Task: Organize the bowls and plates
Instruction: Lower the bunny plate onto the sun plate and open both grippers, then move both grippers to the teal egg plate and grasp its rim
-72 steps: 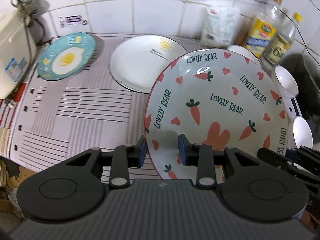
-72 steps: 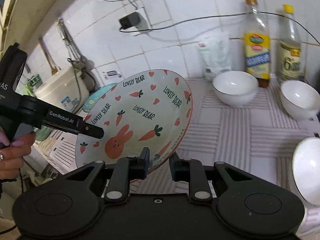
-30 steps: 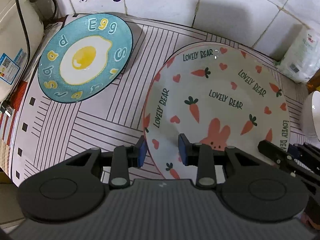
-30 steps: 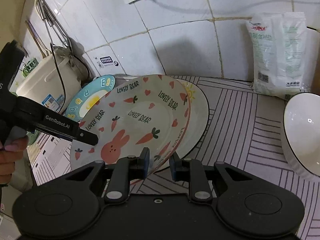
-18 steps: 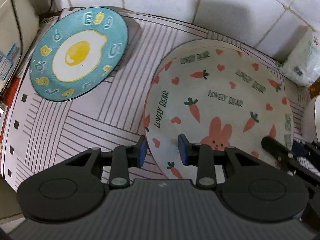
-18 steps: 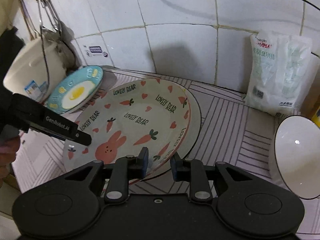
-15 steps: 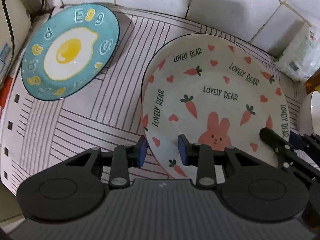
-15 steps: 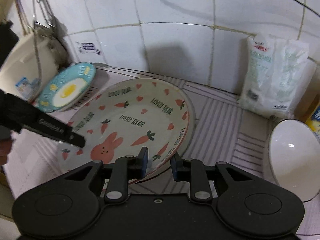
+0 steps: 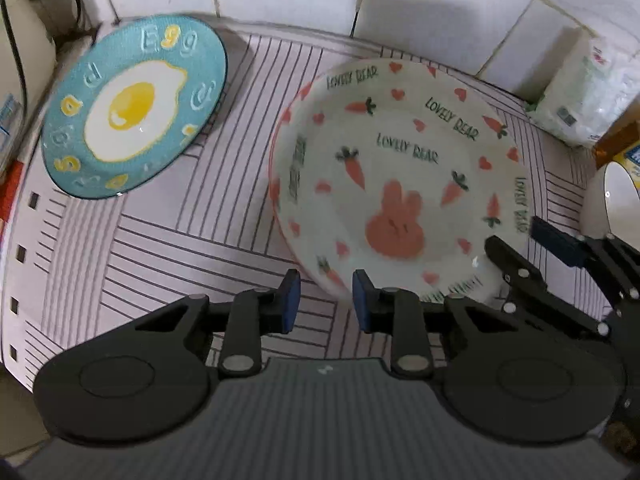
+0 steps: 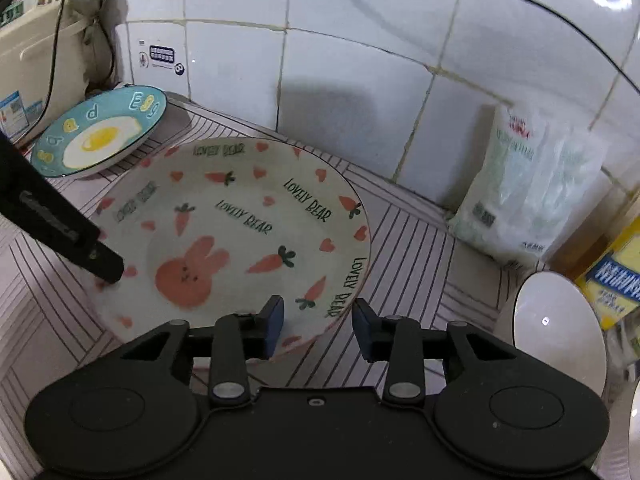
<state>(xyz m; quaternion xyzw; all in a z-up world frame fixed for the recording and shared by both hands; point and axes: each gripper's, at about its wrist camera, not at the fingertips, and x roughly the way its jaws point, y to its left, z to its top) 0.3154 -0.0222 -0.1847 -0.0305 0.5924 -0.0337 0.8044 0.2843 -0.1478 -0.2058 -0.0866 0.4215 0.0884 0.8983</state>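
The carrot-and-rabbit "Lovely Bear" plate [image 9: 400, 168] lies flat on the striped mat, also in the right wrist view [image 10: 240, 232]; the white plate it was set on is hidden beneath it. My left gripper [image 9: 323, 300] is open at the plate's near-left rim, off the plate. My right gripper [image 10: 318, 330] is open, with the plate's near-right rim between its jaws but not clamped; it also shows in the left wrist view [image 9: 556, 256]. A blue fried-egg plate [image 9: 132, 104] sits to the left, near the wall.
A white bowl [image 10: 558, 332] stands right of the plate. A white plastic bag [image 10: 528, 188] leans on the tiled wall at the back right, beside a yellow-labelled bottle [image 10: 616, 276]. A cream appliance [image 10: 44, 68] stands at the far left.
Both grippers carried the rabbit plate to the back and lowered it onto the white plate. Both have now opened and let go, and the left one has drawn back off the rim.
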